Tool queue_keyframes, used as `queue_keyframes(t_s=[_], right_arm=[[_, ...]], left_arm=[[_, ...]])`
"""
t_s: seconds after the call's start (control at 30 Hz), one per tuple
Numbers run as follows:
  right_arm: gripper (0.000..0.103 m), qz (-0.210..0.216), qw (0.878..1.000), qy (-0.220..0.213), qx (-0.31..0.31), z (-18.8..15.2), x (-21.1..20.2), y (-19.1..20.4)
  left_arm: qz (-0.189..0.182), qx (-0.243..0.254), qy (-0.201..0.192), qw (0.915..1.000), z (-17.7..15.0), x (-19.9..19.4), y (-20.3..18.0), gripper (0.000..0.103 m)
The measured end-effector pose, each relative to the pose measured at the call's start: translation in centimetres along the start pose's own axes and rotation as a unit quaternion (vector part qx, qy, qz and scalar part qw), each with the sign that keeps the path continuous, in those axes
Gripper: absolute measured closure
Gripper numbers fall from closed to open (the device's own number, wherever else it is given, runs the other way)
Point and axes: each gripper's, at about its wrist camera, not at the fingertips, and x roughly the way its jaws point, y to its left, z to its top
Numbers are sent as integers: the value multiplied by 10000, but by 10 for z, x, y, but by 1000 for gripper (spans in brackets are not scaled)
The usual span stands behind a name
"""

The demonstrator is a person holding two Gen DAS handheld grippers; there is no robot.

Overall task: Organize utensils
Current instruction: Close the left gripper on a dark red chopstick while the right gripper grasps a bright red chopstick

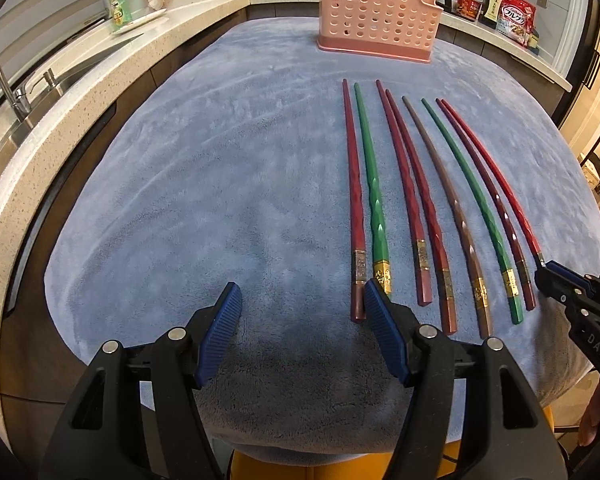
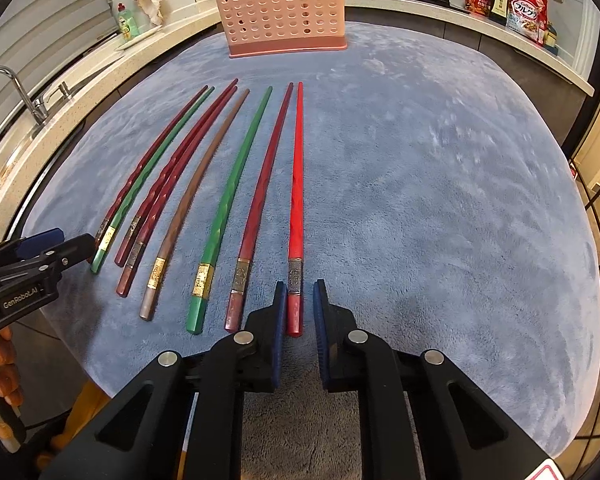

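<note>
One chopstick end (image 1: 358, 312) behind left gripper (image 1: 300, 300)

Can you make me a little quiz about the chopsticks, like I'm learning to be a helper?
1. How many green chopsticks lie on the blue cloth?
2. True or false: the pink holder lies tipped over on its side.
3. Which one lies between the jaws of the right gripper? A) the brown chopstick B) the bright red chopstick C) a green one

Key: 1. Two. 2. False, it stands upright at the far end of the cloth. 3. B.
</note>
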Motion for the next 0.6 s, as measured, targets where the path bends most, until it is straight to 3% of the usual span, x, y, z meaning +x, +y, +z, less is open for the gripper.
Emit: queue_keyframes(t_s=[0.4,0.57,0.6], right_arm=[[91,-2,10000,0,-7,0,0,0],[91,4,10000,1,-6,-1,0,0],[91,5,10000,1,-4,-1,0,0]], left_arm=[[9,-5,46,10000,1,8,-2,43],[-54,60,20,10000,0,7,-4,57],[-78,72,14,9999,1,6,-4,66]])
